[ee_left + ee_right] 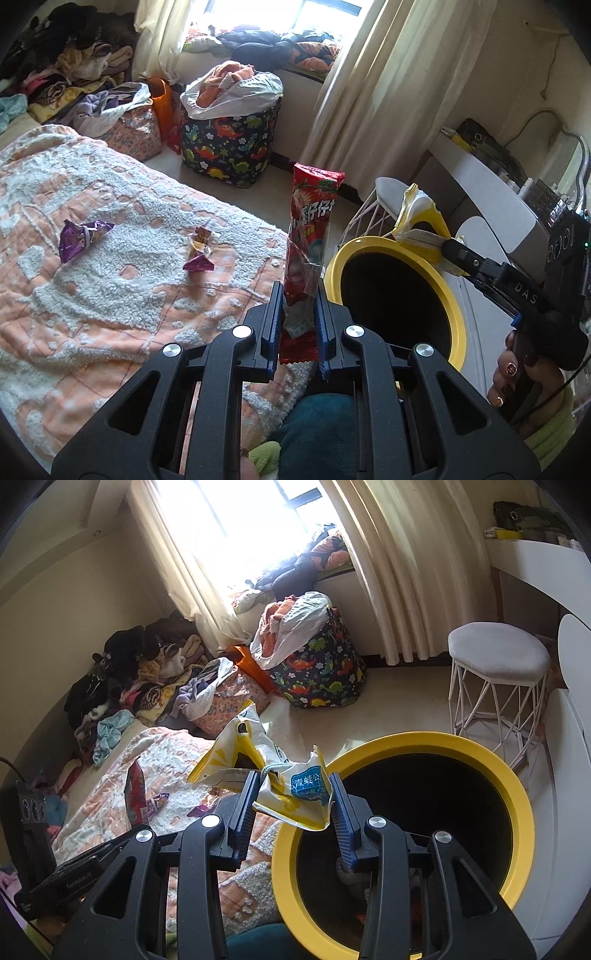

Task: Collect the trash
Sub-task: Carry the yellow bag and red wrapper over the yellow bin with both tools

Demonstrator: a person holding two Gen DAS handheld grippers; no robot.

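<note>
The left gripper (298,295) is clamped on the lower part of a long red snack wrapper (310,236), which stands upright between its blue-padded jaws. To its right is a bin with a yellow rim (452,295) and a dark inside. Over the bin's far edge the right gripper (445,245), held in a hand (517,376) with painted nails, pinches a crumpled yellow and white wrapper (417,214). On the orange and white bedspread (92,295) at left lie a purple wrapper (79,238) and, well apart from it, a smaller purple and gold wrapper (199,251). Beyond the bed stands a dinosaur-print basket (229,144) stuffed with clothes, near cream curtains (388,92).
</note>
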